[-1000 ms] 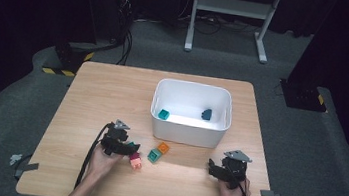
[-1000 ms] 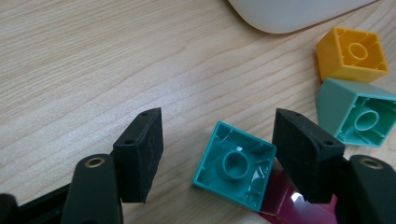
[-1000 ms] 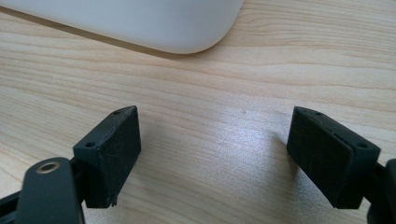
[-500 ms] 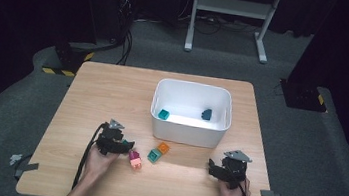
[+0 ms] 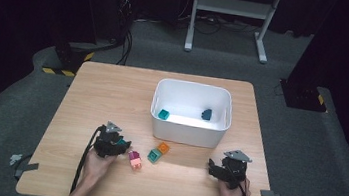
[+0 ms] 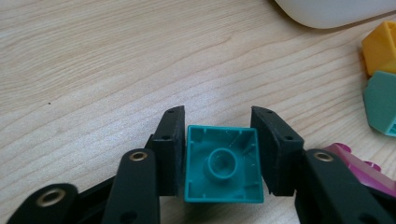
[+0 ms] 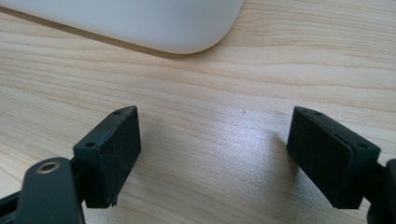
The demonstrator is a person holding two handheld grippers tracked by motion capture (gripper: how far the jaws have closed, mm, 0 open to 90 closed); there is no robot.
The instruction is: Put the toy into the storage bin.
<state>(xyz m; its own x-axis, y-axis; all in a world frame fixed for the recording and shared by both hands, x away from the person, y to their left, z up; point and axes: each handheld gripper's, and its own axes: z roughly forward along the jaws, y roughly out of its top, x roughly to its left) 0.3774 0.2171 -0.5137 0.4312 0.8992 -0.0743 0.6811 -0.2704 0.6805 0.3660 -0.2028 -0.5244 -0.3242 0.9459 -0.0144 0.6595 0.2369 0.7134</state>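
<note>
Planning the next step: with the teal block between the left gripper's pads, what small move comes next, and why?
Probably lift it: the left gripper, whose jaws have just been closing, has its pads against the teal block, and the white bin already holds two blocks.

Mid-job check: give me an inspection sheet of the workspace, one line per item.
Surface: wooden table, level.
Job's things: teal block between the left jaws; white bin holds two blocks.
Clutter: pink block, green block, orange block loose before the bin.
Grippers: left gripper has just been closing, pads at the teal block's sides; right gripper open, empty.
Cables: one trails from each gripper.
Surroundings: dark floor, metal stand.
</note>
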